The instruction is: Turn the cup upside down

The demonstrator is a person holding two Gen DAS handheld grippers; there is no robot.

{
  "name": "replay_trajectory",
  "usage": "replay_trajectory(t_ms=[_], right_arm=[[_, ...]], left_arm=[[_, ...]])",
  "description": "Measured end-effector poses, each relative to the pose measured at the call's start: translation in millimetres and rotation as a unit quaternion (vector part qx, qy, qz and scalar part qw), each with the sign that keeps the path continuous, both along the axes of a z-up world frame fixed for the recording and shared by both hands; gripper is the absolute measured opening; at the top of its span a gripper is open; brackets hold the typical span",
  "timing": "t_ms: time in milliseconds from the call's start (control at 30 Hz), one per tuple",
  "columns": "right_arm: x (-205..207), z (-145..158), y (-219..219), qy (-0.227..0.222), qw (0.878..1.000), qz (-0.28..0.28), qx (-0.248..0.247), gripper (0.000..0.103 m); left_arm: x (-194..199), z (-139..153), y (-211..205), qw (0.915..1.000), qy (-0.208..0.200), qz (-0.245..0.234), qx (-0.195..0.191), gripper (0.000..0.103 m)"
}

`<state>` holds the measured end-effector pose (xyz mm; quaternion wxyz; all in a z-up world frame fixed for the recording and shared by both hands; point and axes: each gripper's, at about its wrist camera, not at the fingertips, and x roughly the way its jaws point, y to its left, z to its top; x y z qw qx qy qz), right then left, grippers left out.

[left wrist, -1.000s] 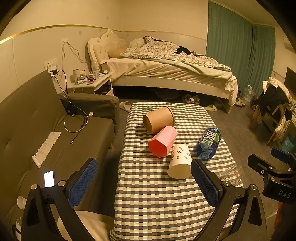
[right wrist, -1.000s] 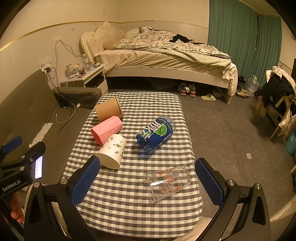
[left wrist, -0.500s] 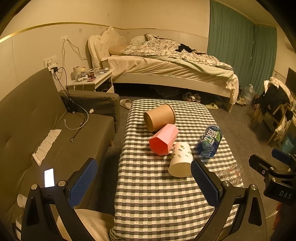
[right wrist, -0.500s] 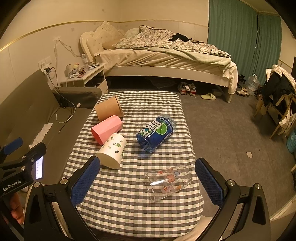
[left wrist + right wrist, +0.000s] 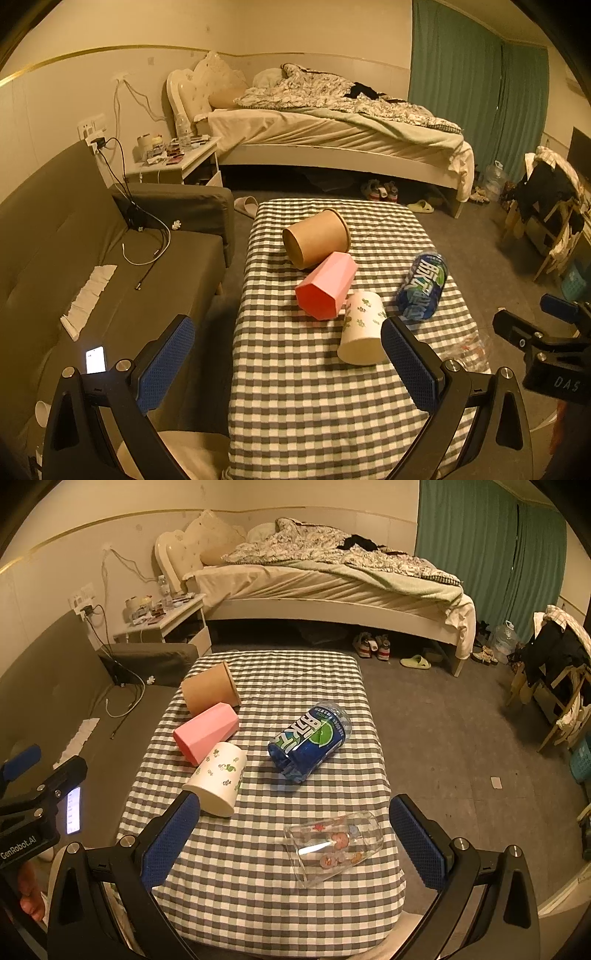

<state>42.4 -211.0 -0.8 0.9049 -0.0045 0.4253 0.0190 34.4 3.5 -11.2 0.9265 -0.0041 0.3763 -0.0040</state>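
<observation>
Five containers on their sides on the checked desk [image 5: 258,904], none upright. Seen from the right wrist: brown paper cup [image 5: 208,692] at 11 o'clock, far end; pink cup [image 5: 207,734] just below it, touching; white cup [image 5: 218,779] with green prints at 9 o'clock of centre, touching the pink one, rim toward the camera. Blue bottle [image 5: 312,740] near the middle, apart from the cups. Clear glass cup [image 5: 334,847] with cartoon prints at 6 o'clock, near the desk's front edge, lying between the blue pads.

Right tongs [image 5: 291,838] spread wide, holding nothing, hovering over the near edge with the glass cup between the fingers but untouched. Left tongs [image 5: 286,363] likewise wide apart and empty, at 7 o'clock of the desk, white cup [image 5: 362,328] just beside the right-hand pad.

Grey sofa [image 5: 74,258] at 9 o'clock, bed [image 5: 332,587] at 12 o'clock, green curtains [image 5: 480,539] at 1 o'clock.
</observation>
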Motion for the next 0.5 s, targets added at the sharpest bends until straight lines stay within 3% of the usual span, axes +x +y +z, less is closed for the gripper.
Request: replay_trajectory(t_ms=[300, 500], right_arm=[[72.2, -14.1, -19.3, 0.044, 0.998, -0.038, 0.022, 0.103], [139.0, -65.3, -29.0, 0.122, 0.989, -0.076, 0.037, 0.103]], left_arm=[[40.0, -24.8, 12.6, 0.9990, 0.038, 0.020, -0.009, 0.103], [58.4, -50.0, 23.7, 0.9976, 0.064, 0.026, -0.001, 0.103]])
